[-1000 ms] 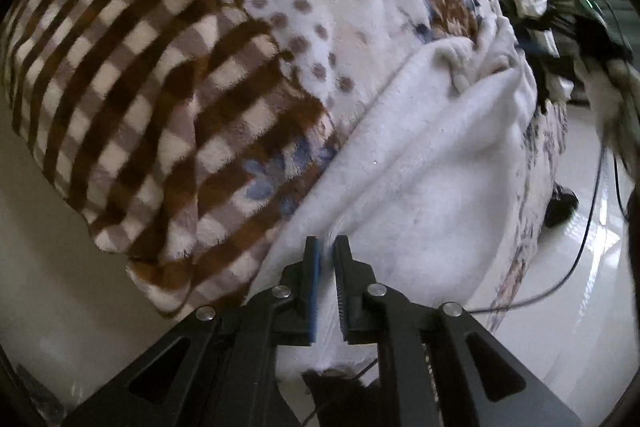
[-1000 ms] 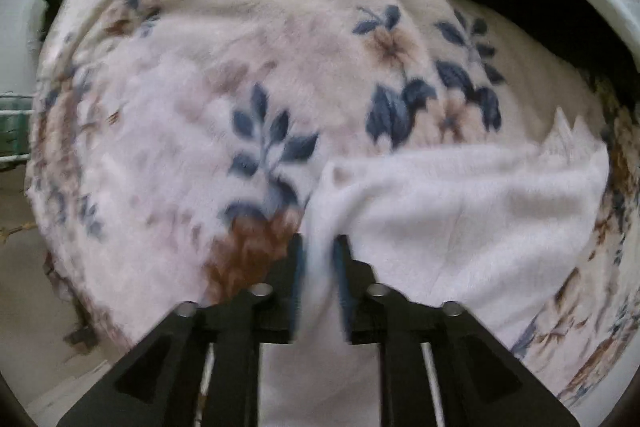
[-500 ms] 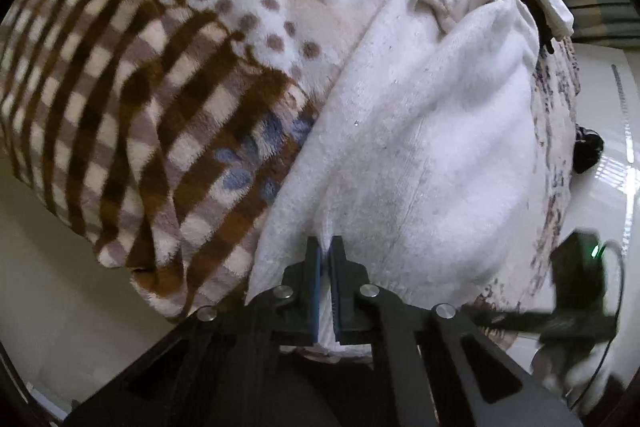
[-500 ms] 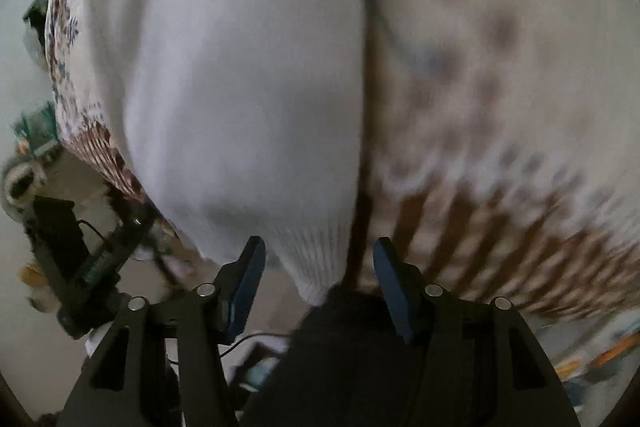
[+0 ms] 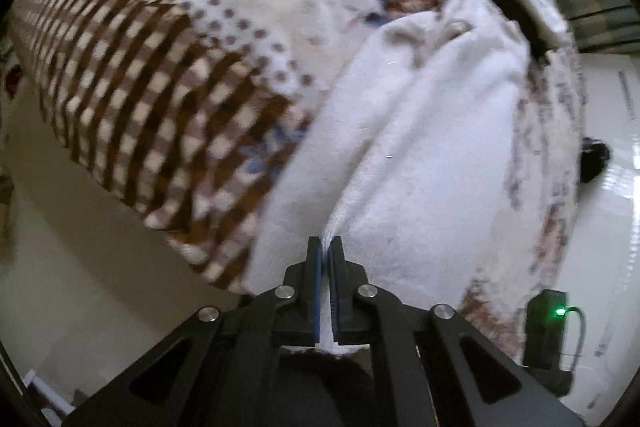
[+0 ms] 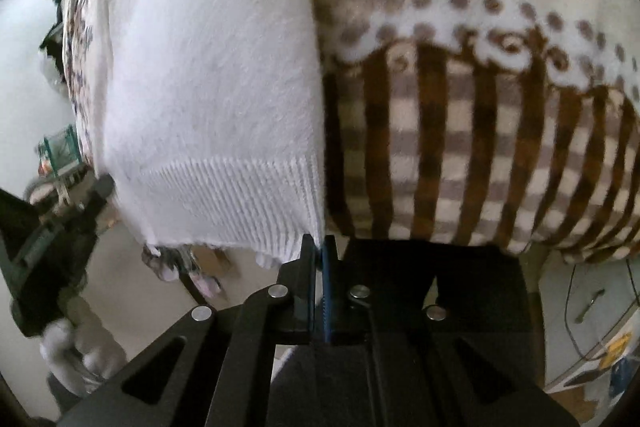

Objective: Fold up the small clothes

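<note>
Left fingers [image 5: 318, 259] and right fingers [image 6: 307, 255] both clamped on white sweater [image 6: 208, 75] hem, patterned blanket [image 5: 168, 75] beneath

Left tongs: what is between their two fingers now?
In the left wrist view, the left tongs are shut on a ribbed edge of the white sweater, which lies on the patterned blanket. Nothing else sits between them.

Home bedroom; patterned fleece blanket [image 5: 168, 75] over bed
</note>
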`<state>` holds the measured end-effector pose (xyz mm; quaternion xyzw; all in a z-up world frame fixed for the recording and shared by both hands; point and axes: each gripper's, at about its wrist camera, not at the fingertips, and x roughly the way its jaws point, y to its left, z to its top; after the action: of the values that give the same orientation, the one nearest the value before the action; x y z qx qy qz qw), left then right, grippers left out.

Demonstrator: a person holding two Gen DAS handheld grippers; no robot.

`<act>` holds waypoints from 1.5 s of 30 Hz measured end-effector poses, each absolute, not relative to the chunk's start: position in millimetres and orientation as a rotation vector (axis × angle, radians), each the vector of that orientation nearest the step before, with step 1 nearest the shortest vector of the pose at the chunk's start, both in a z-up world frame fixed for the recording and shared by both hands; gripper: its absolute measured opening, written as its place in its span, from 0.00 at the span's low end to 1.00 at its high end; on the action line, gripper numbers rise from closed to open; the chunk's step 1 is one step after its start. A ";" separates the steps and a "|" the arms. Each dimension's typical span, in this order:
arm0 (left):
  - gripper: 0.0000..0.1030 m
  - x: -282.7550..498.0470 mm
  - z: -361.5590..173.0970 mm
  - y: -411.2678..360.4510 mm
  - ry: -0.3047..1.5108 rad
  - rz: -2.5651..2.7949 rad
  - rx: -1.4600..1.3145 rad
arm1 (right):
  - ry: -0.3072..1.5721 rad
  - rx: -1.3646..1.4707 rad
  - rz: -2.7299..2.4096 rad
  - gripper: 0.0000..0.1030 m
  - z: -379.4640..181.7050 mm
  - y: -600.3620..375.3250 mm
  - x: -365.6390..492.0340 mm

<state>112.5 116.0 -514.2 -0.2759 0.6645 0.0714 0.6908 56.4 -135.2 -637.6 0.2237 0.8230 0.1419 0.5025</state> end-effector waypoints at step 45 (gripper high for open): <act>0.55 374.2 -525.9 118.8 1.429 -0.397 -0.565 | 1.672 0.591 0.210 0.58 -594.4 -182.9 295.5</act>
<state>374.2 118.8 -525.9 -0.2540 0.6419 -0.1784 0.7012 295.5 -182.9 -594.4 0.2578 0.7294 0.0917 0.6270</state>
